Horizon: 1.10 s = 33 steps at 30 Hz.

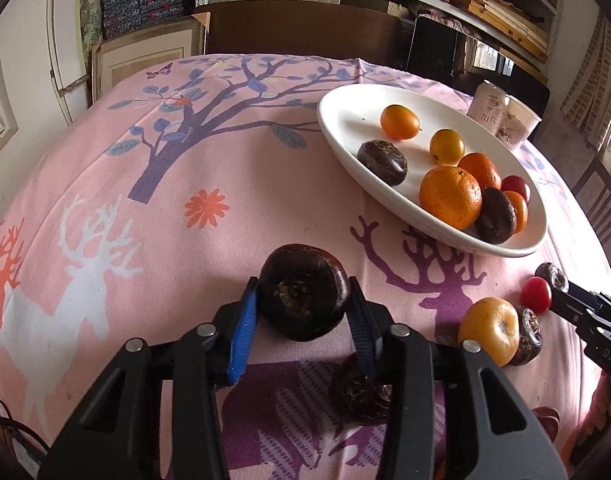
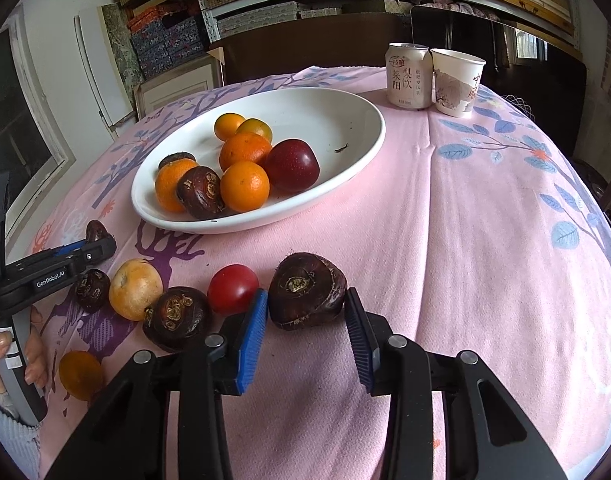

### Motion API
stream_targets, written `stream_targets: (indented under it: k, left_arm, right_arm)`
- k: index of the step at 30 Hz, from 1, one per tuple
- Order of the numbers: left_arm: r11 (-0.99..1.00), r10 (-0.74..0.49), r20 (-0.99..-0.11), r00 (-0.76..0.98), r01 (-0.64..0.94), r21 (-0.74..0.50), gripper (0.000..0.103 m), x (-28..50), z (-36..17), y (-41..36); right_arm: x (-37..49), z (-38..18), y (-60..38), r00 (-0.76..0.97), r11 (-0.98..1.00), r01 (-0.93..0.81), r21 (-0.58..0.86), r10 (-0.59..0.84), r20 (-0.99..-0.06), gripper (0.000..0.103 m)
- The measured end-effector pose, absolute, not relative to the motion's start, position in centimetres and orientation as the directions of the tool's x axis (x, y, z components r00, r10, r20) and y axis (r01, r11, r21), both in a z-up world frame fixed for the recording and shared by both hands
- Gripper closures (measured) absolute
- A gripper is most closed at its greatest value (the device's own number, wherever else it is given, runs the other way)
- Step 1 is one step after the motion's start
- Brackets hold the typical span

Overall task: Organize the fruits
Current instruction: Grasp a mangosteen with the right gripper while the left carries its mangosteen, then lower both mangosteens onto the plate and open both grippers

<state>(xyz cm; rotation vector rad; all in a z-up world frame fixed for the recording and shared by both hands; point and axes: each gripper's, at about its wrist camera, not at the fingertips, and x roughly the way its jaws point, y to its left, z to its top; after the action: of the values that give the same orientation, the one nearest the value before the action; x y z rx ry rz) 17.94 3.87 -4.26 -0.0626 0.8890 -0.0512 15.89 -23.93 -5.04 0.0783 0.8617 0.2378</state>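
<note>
My left gripper (image 1: 303, 300) is shut on a dark water chestnut (image 1: 303, 292), blue pads pressing on both its sides, above the pink tablecloth. My right gripper (image 2: 307, 304) is shut on another water chestnut (image 2: 307, 290) near the cloth. A white oval plate (image 2: 345, 176) behind them holds oranges, kumquats, water chestnuts and a red plum (image 2: 292, 165). Loose on the cloth lie a yellow-orange fruit (image 2: 135, 288), a red tomato (image 2: 233, 288), two water chestnuts (image 2: 175, 318) (image 2: 91, 290) and a small orange (image 2: 80, 374).
A drink can (image 2: 408, 76) and a paper cup (image 2: 457, 82) stand at the table's far edge behind the plate. A person's hand (image 2: 9, 356) grips the left tool's handle. Dark chairs and shelves of boxes surround the table.
</note>
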Motion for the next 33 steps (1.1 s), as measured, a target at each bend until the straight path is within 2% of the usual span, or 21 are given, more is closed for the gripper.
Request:
stream_targets:
  k: [6, 13, 17, 23, 30, 33]
  left_arm:
    - [0.996, -0.073, -0.756, 0.651, 0.011, -0.086, 0.062, 17.4, -3.8, 3.9]
    - [0.997, -0.083, -0.671, 0.736, 0.056, -0.061, 0.062, 15.5, -0.4, 2.1]
    - [0.995, -0.096, -0.655, 0.749, 0.097, -0.034, 0.062, 17.3, 1.5, 0.0]
    - [0.993, -0.112, -0.664, 0.739, 0.113, -0.042, 0.062, 23.0, 2.8, -2.6]
    - [0.993, -0.113, -0.698, 0.707, 0.103, -0.057, 0.061, 28.2, 0.5, -2.8]
    - [0.993, -0.114, -0.729, 0.675, 0.104, -0.060, 0.060, 29.3, -1.0, -2.3]
  right_arm:
    - [15.6, -4.5, -24.3, 0.644, 0.968, -0.173, 0.182, 0.251, -0.723, 0.063]
    - [14.0, -1.3, -26.8, 0.736, 0.954, -0.146, 0.260, 0.280, -0.616, 0.063]
    - [14.5, 0.7, -27.6, 0.755, 0.932, -0.155, 0.327, 0.325, -0.569, 0.063]
    - [19.3, 2.8, -26.1, 0.758, 0.944, -0.157, 0.290, 0.303, -0.577, 0.064]
    - [25.9, 0.2, -24.8, 0.720, 0.947, -0.133, 0.292, 0.295, -0.628, 0.063]
    - [27.4, -0.9, -24.9, 0.712, 0.950, -0.132, 0.284, 0.290, -0.639, 0.060]
